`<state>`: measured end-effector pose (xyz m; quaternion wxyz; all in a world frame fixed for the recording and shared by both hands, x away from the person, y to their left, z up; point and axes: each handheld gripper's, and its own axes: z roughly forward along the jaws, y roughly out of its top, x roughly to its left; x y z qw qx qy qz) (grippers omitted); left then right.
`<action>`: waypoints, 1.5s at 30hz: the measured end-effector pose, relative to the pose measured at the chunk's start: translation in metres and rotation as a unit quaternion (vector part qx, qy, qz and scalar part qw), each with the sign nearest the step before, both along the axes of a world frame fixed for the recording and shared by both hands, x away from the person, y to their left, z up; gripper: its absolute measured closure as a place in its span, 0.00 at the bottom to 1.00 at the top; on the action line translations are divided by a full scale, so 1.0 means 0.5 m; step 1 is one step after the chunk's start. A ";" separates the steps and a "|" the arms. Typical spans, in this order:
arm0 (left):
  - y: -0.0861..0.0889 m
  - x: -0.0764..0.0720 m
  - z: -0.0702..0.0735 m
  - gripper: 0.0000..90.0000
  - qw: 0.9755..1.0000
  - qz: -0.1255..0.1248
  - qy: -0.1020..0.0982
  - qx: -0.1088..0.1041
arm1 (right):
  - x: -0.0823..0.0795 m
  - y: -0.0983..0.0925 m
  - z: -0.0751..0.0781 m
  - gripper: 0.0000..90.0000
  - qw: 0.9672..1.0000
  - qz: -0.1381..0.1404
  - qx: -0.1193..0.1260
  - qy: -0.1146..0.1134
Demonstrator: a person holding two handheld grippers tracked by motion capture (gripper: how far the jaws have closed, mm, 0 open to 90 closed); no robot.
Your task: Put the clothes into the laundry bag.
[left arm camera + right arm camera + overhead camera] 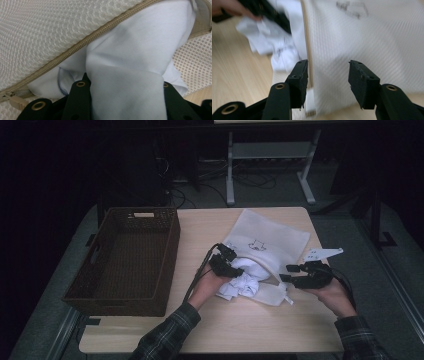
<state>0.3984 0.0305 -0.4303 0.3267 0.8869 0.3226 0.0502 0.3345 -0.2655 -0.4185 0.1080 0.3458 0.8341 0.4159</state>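
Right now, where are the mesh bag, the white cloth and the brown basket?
mesh bag point(280, 232): high view, on its flat upper panel.
white cloth point(130, 65): left gripper view, on the fold emerging from the bag's zipper opening.
brown basket point(170, 265): high view, on its right wall.

Operator equipment: two hand-held two-jaw grippers, plaid-sleeved forearms.
Left black gripper point(226, 261) and right black gripper point(292, 273): matte black angular jaws with brass-coloured eyelets, trailing black cables; right carries a grey three-cornered plate point(322, 253). Dark plaid shirt sleeves point(167, 335) cover both forearms.
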 end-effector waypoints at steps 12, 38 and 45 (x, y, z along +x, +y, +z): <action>0.002 -0.001 0.003 0.74 1.000 0.012 0.000 0.012 | -0.011 0.038 -0.035 0.93 0.999 0.027 -0.035 0.027; 0.112 -0.119 0.118 0.34 0.996 -0.047 -0.018 -0.081 | -0.053 0.064 -0.028 0.93 0.999 0.041 -0.025 0.026; 0.076 -0.166 0.092 0.37 0.993 -0.089 -0.018 -0.071 | -0.054 0.065 -0.031 0.93 0.998 0.043 -0.027 0.027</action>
